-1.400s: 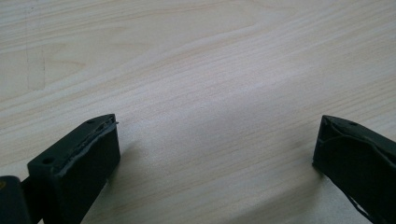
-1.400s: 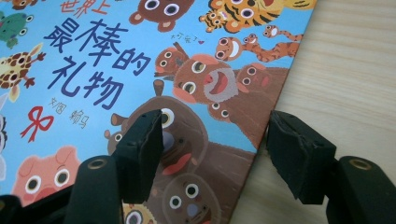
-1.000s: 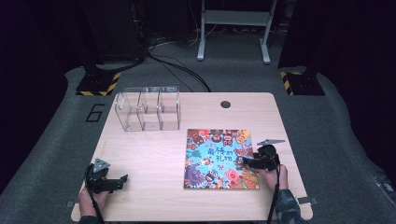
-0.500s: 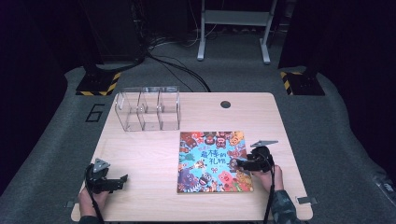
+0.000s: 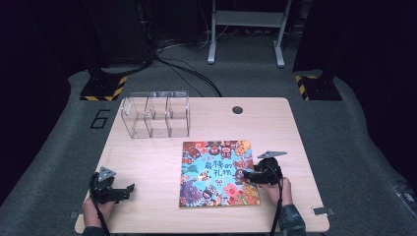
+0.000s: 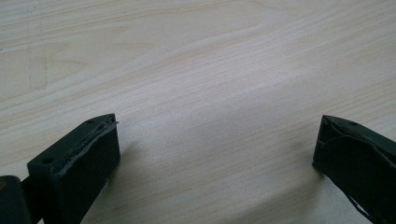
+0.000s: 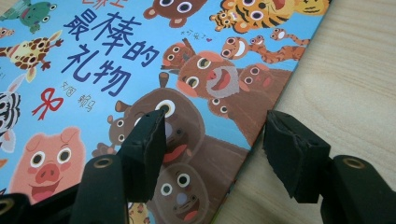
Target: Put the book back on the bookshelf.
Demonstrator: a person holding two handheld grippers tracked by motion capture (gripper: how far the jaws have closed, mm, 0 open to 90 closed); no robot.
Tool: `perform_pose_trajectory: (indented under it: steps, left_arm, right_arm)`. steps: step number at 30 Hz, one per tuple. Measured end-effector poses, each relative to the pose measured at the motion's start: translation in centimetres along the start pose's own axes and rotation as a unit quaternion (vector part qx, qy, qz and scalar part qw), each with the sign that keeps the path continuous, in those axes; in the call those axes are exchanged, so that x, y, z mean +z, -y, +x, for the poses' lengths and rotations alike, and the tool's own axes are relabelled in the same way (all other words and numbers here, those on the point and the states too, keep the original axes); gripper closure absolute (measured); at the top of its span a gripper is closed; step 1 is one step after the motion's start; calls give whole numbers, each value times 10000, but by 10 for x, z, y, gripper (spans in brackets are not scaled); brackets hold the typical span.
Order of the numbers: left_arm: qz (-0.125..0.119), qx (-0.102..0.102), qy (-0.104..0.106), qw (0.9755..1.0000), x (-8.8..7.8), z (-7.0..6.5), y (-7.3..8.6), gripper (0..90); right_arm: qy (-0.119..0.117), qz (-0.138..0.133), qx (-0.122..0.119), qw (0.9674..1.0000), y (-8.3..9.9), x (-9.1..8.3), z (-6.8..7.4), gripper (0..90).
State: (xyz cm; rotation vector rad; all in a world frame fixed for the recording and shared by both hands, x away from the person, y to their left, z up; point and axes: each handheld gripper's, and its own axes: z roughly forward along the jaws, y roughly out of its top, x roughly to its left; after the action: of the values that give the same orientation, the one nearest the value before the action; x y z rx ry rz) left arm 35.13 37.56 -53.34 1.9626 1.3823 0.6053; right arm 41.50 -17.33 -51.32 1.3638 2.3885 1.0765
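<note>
Book (image 5: 216, 172) slid left — one book, two grippers

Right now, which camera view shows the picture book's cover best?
The high view: the whole picture book lies flat on the table. The right gripper view shows only its right edge, close up, between the right gripper's open jaws.

clear organizer (image 5: 156, 114) — empty, wooden table (image 5: 147, 152)
</note>
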Motion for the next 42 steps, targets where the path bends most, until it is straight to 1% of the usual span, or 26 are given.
perform_pose_trajectory:
  steps: [2,4,7,8,9,10,13,14,15,16,19,20,21,22,23,24,25,29,30,33,36,38,39,40,41,42]
  left_arm:
    - [85,-1,-1,10000,-1,1,-1,2]
    - [47,0,-15,10000,0,1,-1,2]
    - [111,75,14,9999,-1,1,-2,4]
    - [43,22,-19,10000,-1,0,-1,4]
    - [78,-23,-12,10000,-2,-1,-1,19]
    - [-30,-60,-98,9999,-1,-2,0,31]
    - [19,-140,-128,9998,-3,-6,-1,42]
    - [3,-164,-112,9998,-4,-8,-2,44]
    - [-10,-208,-38,9998,-4,-10,-3,41]
    - [5,-211,32,9998,-5,-13,-5,34]
    - [49,-130,162,9998,-2,-23,-13,33]
    - [66,-75,226,9997,-1,-28,-16,33]
    - [110,-23,310,9995,0,-32,-20,32]
    - [116,4,337,9994,2,-36,-22,32]
    - [144,42,477,9987,5,-41,-25,31]
    - [151,44,620,9980,10,-49,-29,31]
    - [151,44,620,9980,10,-49,-29,31]
    - [184,207,921,9954,20,-67,-36,31]
    - [188,237,973,9948,22,-71,-37,25]
    - [277,316,1164,9923,28,-81,-42,23]
    - [209,397,1204,9917,33,-92,-46,24]
    - [189,333,1302,9908,36,-97,-48,69]
    - [244,384,1354,9897,36,-97,-49,69]
    - [157,301,1404,9895,38,-101,-50,77]
    - [167,261,1428,9893,39,-104,-52,90]
    - [158,307,1459,9887,40,-105,-53,104]
  right_arm:
    - [-85,-37,-43,9999,1,-1,-2,391]
    - [-179,78,-26,9998,0,-2,-5,409]
    - [-153,179,-41,9997,-4,-2,-7,422]
    - [-146,216,-19,9997,-4,-2,-6,437]
    - [-124,290,204,9993,-6,-3,-4,451]
    - [-92,254,51,9996,-7,-2,-7,454]
    - [-97,270,72,9996,-7,-2,-6,456]
    - [-105,322,134,9993,-8,-2,-5,456]
    - [-136,403,187,9989,-8,-3,-5,457]
    - [-141,399,117,9990,-9,-3,-6,457]
    - [-159,384,66,9991,-9,-2,-5,458]
    - [-158,419,131,9989,-8,-2,-4,458]
    - [-181,374,14,9991,-8,-2,-3,459]
    - [-181,374,14,9991,-8,-2,-3,459]
    - [-195,407,91,9989,-8,-2,-1,459]
    - [-210,321,1,9993,-7,0,1,460]
    - [-210,321,1,9993,-7,0,1,460]
    - [-257,358,65,9990,-6,0,5,461]
    - [-254,292,-16,9992,-7,2,6,461]
    - [-302,340,-11,9990,-7,2,7,465]
    - [-351,326,-57,9988,-7,3,9,469]
    - [-373,299,-88,9988,-8,5,11,473]
    - [-373,299,-88,9988,-8,5,11,473]
    - [-396,268,-114,9988,-8,6,12,475]
    - [-416,302,-110,9986,-9,6,13,475]
    - [-406,301,-107,9987,-9,7,14,475]
